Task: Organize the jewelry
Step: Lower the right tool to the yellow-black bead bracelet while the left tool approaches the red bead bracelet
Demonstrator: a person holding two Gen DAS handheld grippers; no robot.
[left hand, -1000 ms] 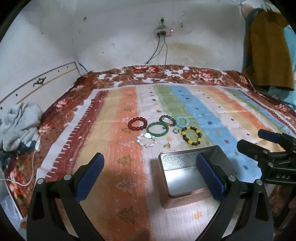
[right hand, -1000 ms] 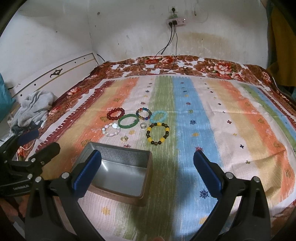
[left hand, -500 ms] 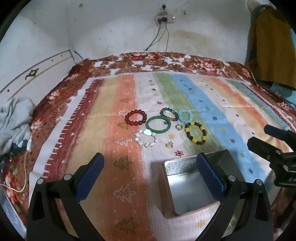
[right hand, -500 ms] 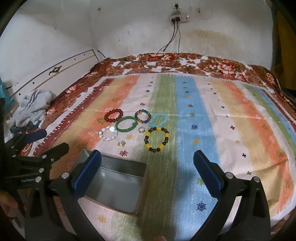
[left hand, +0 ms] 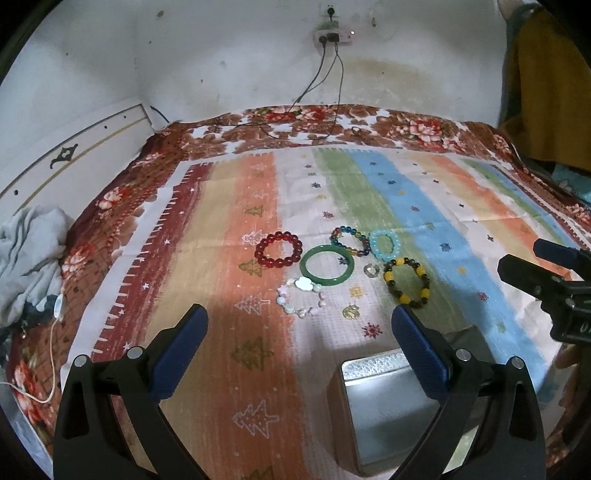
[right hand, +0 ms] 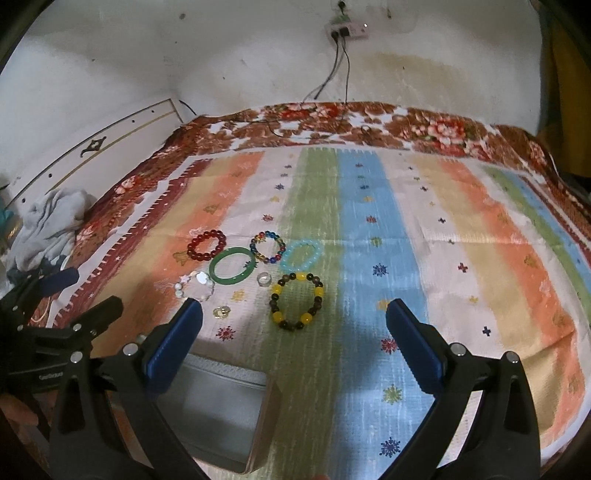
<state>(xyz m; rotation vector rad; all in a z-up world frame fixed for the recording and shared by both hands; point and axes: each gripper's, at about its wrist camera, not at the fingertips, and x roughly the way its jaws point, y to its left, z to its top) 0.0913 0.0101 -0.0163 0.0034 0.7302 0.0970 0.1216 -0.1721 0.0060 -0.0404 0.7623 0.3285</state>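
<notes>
Tin (left hand: 384, 410) bare inside; left tool (left hand: 299, 345), right tool (right hand: 293, 338) both spread, gripping nothing

This is a bedroom in a home. A bed (left hand: 110, 258) fills the view, covered with a flowered sheet (left hand: 406, 125) and a striped blanket (right hand: 369, 221). A white headboard (left hand: 74, 158) stands at its side. The plaster wall (left hand: 221, 55) is stained, with a socket strip (left hand: 334, 36) and hanging cables. Crumpled grey clothes (left hand: 26, 251) lie at the edge, and a mustard garment (left hand: 543, 81) hangs nearby.
</notes>
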